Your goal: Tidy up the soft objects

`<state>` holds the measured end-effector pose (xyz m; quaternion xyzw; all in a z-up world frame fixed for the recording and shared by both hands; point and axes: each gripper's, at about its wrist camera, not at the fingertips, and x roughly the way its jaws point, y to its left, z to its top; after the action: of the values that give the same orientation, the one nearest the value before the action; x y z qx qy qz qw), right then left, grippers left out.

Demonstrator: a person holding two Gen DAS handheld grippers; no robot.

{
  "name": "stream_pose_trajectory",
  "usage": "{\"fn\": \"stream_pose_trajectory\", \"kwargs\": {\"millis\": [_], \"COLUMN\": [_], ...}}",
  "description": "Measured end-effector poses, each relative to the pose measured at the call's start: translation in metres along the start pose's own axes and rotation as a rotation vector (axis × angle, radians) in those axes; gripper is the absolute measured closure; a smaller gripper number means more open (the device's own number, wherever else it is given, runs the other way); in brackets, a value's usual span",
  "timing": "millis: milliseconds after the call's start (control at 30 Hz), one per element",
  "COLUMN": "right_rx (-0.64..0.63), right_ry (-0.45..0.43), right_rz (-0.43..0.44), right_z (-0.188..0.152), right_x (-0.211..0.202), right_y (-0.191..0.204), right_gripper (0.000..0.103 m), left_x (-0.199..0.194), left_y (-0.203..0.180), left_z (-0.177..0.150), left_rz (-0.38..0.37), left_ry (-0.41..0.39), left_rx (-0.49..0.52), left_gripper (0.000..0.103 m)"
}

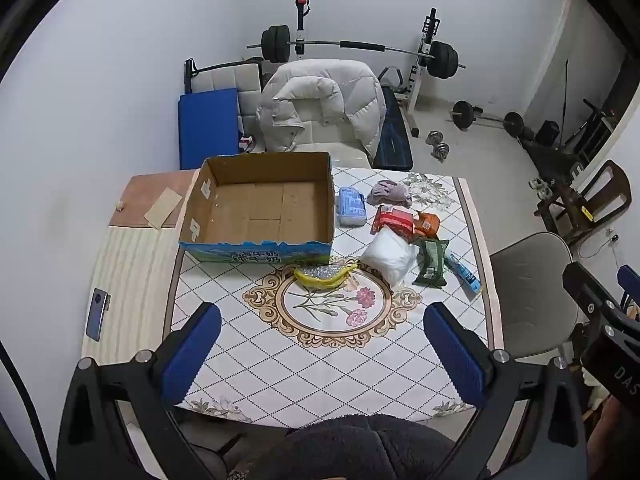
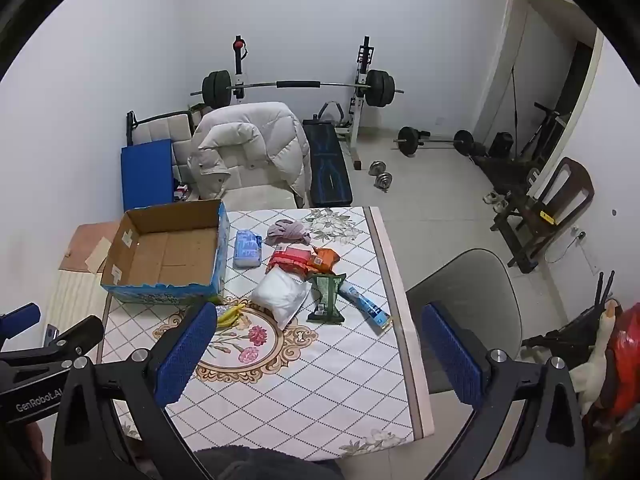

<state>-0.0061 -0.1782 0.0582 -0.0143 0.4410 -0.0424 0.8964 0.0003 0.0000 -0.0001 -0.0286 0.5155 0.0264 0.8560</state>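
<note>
Now — your grippers: left gripper and right gripper both spread wide, holding nothing.
Soft items: right of the cardboard box.
Blue tube: long axis diagonal, toward the table edge.
Hard to read: yellow-rimmed item — identity unclear.

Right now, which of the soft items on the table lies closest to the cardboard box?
The yellow-edged scrubber, right at the cardboard box front wall; the other packs lie off to the right.

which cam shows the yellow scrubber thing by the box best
The left wrist view: the yellow-rimmed silver scouring pad lies whole and unobstructed. In the right wrist view, that gripper's own blue finger hides most of it.
</note>
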Motion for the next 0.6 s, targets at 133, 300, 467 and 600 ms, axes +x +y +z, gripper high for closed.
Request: {"fn": "stream_pose_trajectory", "kwargs": {"millis": [133,300,467,600], "right_rx": [-0.003,0.001,0.012,0.01], "right_ry": [0.014,0.009,0.0,-0.002], "right_rz": [-0.005,0.012,0.015,0.014], "right_z": [0.001,0.002,0.001,0.004], "right_x": [0.001,-0.002,-0.001,-0.006], "right_y": [0.001,-0.001,-0.002,-0.005], "right_gripper": [0.0,0.0,0.0,0.0], "left_x": [0.0,-0.002,-0.007,-0.009], "left_y": [-0.001,-0.005,-0.005,-0.014], "left_z": [0.0,0.0,0.004,0.006], "left_rz": [-0.003,-0.001,-0.003,-0.007], "left_ry": [-0.005,-0.02,-0.023,-0.031], "left_rx": [0.004,0.007,0.008,0.005], "left_gripper": [0.0,0.0,0.0,0.0]}}
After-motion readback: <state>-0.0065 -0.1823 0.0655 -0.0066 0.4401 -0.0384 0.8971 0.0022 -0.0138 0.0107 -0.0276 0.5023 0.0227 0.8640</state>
